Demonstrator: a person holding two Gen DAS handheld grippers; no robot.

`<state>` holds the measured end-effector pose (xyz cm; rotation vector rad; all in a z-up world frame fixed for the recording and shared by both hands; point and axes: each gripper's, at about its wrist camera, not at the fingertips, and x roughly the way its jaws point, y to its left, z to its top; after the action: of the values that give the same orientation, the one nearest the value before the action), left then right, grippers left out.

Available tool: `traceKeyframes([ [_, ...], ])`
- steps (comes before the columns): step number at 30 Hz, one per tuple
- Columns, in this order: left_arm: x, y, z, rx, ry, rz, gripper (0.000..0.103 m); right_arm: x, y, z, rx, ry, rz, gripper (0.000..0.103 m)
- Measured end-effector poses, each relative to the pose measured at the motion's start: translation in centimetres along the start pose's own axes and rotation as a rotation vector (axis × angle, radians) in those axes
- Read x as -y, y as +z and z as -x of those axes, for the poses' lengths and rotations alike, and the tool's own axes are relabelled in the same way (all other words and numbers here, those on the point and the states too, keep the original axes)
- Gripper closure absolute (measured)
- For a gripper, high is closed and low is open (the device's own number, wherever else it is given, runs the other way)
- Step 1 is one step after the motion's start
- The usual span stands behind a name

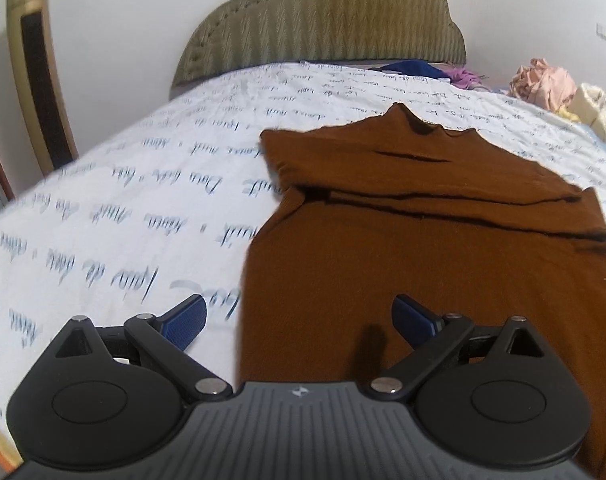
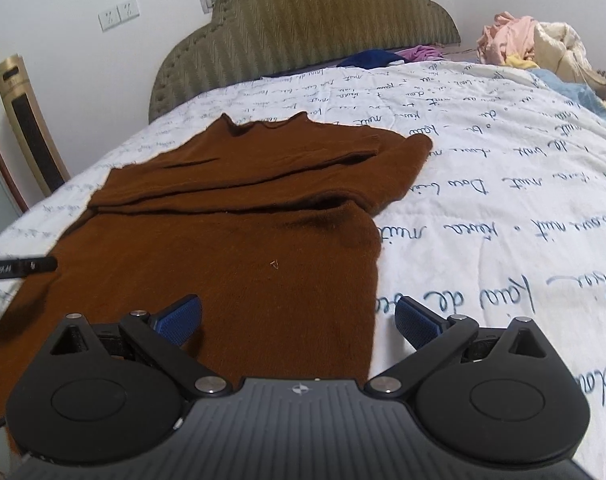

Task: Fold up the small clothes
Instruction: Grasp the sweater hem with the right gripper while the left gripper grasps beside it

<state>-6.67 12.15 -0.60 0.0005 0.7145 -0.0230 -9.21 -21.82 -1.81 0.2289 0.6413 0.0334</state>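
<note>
The left claw point(image 1: 299, 322) stands wide open and holds nothing, one blue pad over the printed sheet, the other over the near left edge of the brown sweater point(image 1: 423, 248); the garment lies flat on the bed point(image 1: 143, 184), collar toward the padded headboard point(image 1: 323, 28), both sleeves already folded across the chest in overlapping bands; the right claw point(image 2: 299, 318) is likewise spread wide and empty, straddling the sweater's near right edge; I judge the sleeve stage done and the lengthwise fold in hand, so the next move calls for both claws to drop, pinch the hem corners and carry them evenly up to the collar; the knit looks soft, fuzzy and fairly thick, likely to drape and sag; a loose heap of clothes point(image 2: 543, 44) waits at the far right.
</note>
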Motion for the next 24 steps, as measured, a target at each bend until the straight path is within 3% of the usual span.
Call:
traceKeyframes([
  [4, -2.3, -0.9, 0.8, -0.022, -0.059, 0.067, 0.003, 1.1, -0.3, 1.3, 0.013, 0.029, -0.055, 0.009],
  [10, -3.9, -1.6, 1.6, -0.027, -0.073, 0.035, 0.003, 2.5, -0.9, 1.8, -0.038, 0.060, -0.108, 0.028],
  [15, -5.7, -2.2, 1.5, -0.099, -0.227, 0.084, 0.003, 3.9, -2.1, 2.8, -0.073, 0.129, -0.168, 0.033],
  [18, -5.5, -2.5, 1.6, -0.122, -0.280, 0.071, 0.003, 4.2, -2.7, 3.7, -0.092, 0.155, -0.172, 0.035],
  [24, -3.8, -2.8, 1.4, -0.162, -0.388, 0.044, 0.004, 3.8, -3.4, 4.0, -0.157, 0.245, -0.177, 0.050],
])
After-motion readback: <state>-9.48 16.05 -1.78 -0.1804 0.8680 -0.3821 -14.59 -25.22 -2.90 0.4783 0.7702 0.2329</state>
